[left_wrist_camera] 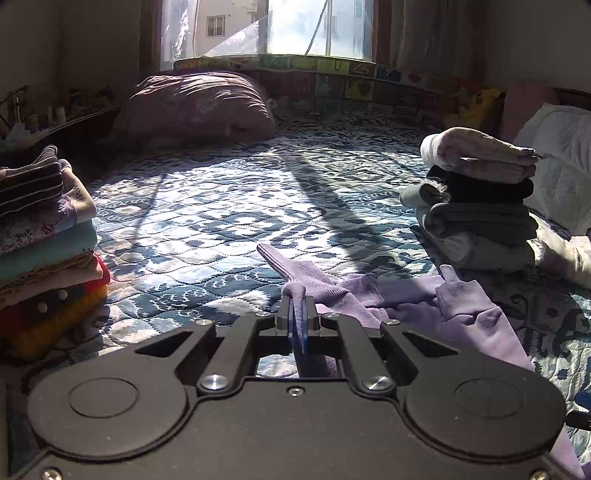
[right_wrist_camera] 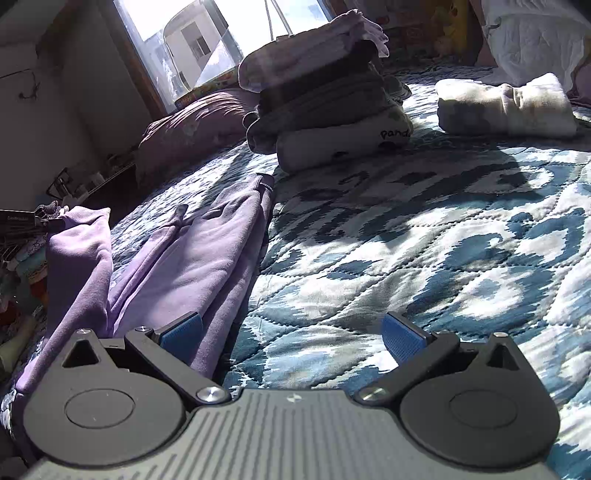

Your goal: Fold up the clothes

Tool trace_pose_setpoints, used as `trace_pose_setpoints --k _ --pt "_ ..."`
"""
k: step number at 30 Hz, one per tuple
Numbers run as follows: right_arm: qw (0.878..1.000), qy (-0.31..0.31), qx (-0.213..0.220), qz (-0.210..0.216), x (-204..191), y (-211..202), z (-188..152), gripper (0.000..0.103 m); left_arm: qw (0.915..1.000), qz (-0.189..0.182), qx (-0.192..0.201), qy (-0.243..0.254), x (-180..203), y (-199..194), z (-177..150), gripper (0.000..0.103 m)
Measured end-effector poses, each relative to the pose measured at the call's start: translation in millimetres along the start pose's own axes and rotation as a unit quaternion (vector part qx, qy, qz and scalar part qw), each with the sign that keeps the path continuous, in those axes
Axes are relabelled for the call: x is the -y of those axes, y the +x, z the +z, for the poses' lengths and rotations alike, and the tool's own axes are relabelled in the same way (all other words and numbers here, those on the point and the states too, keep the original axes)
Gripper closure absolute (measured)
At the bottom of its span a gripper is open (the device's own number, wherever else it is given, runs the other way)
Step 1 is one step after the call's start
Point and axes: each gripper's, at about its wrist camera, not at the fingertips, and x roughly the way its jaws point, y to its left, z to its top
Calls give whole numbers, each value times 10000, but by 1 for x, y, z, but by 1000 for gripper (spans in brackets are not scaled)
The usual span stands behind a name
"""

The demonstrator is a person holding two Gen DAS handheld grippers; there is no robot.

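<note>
The left tongs (left_wrist_camera: 297,314) pinch a cuff of the purple sweatshirt (right_wrist_camera: 192,258) lying on the bed (right_wrist_camera: 406,258). The right tongs (right_wrist_camera: 291,332) gape wide (holding nothing). With one small pinch, the cuff may slip out and spoil the fold.

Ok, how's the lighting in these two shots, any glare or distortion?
Left wrist view: the window is blown out, long shadows stripe the quilt, and fisheye bends the edges. Right wrist view: sun patches on the quilt, and the purple garment stays readable.
</note>
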Motion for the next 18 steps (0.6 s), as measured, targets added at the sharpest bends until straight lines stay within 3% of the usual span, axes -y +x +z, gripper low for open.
trace_pose_setpoints --k 8,18 --pt "10000 -16 26 -33 -1 -2 -2 0 9978 588 183 232 -40 -35 -4 101" --pt "10000 -45 42 -67 -2 -1 -3 0 9903 1333 143 360 -96 -61 -33 101"
